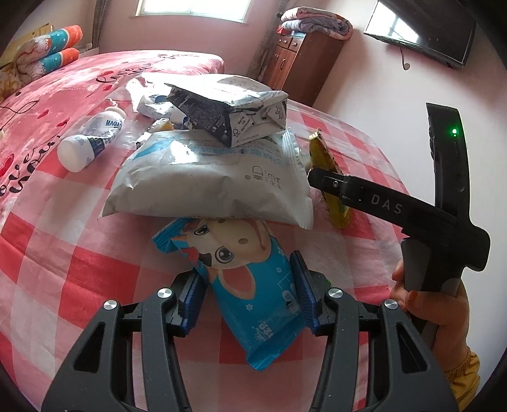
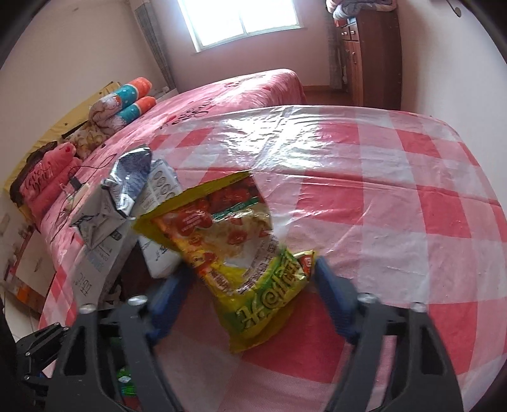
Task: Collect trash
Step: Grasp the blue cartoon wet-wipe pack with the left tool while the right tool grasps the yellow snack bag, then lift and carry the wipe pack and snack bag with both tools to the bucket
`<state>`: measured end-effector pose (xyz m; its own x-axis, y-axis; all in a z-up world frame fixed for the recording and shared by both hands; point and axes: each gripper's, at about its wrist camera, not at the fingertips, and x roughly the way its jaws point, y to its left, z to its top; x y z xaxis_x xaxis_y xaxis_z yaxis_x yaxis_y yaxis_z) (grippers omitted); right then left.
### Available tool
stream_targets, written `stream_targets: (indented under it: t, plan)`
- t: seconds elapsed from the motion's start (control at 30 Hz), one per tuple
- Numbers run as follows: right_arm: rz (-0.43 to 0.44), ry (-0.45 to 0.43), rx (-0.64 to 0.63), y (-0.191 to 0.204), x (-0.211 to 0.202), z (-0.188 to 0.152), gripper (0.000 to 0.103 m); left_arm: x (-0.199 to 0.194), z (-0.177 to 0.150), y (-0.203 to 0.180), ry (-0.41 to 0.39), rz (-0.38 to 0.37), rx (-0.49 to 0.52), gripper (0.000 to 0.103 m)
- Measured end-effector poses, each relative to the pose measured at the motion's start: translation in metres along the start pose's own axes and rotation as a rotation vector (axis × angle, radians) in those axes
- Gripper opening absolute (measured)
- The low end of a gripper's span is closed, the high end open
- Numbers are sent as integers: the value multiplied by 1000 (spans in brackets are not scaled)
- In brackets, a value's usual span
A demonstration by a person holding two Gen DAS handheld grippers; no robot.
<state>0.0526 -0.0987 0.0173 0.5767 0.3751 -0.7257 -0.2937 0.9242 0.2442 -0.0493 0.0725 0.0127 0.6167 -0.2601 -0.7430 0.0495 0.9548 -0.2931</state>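
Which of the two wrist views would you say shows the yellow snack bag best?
The right wrist view: the yellow snack bag fills the centre, printed face toward the camera, between the right gripper's fingers. The left wrist view shows it only edge-on, partly hidden behind that gripper.

This is a bedroom in a home. A bed (image 2: 253, 85) with a pink cover fills the upper middle, rolled quilts (image 2: 126, 104) at its left. A wooden cabinet (image 2: 370, 54) with folded blankets stands upper right beside a window (image 2: 244, 19).
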Motion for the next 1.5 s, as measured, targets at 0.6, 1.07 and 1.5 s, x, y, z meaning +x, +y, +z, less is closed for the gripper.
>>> stream_targets:
  t: [0.6, 1.07, 1.5]
  plan:
    - [52, -33, 44, -5, -26, -20, 49, -15, -14, 5, 17, -77, -25, 50]
    - [94, -71, 121, -12, -57, -47, 45, -39, -41, -7, 43, -171, 50, 49]
    - [128, -81, 166, -8, -89, -72, 44, -69, -55, -2, -4, -208, 81, 49]
